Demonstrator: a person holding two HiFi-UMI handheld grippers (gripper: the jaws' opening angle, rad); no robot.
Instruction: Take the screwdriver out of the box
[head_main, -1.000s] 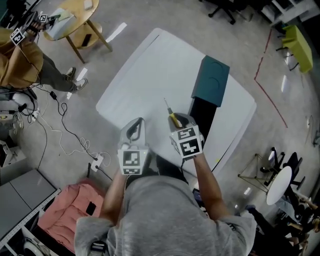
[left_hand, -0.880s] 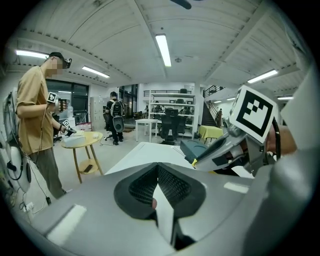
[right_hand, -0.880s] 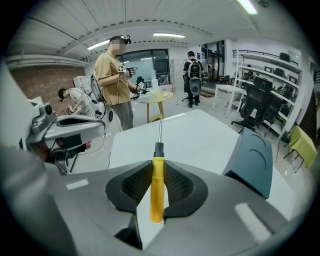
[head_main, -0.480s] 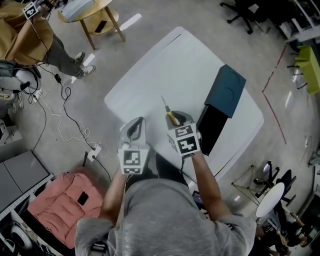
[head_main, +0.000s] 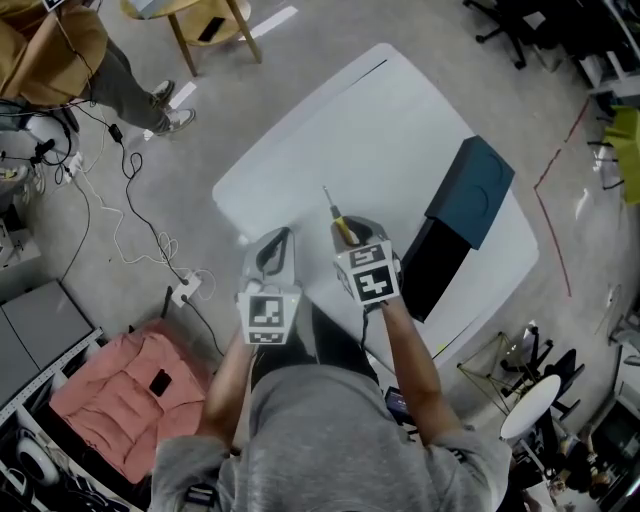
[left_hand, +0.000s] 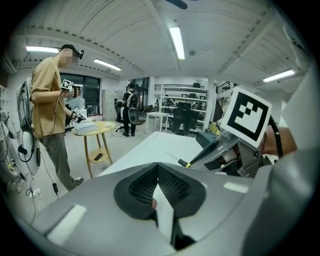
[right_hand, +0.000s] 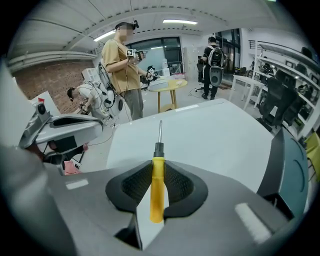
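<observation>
My right gripper is shut on a screwdriver with a yellow handle. Its metal shaft points forward over the white table. In the right gripper view the handle of the screwdriver sits clamped between the ribbed pads. The black box lies open to the gripper's right, with its teal lid beyond it. My left gripper hovers just left of the right one, shut and empty, pads meeting at the tip. The right gripper shows in the left gripper view too.
A person in a tan shirt stands at the far left by a round wooden side table. Cables and a power strip trail over the floor. A pink bag lies at lower left. Office chairs stand at the far right.
Both grippers have drifted left and downward over the table. The right one carries the screwdriver further from the box. Neither gripper's jaws have changed.
</observation>
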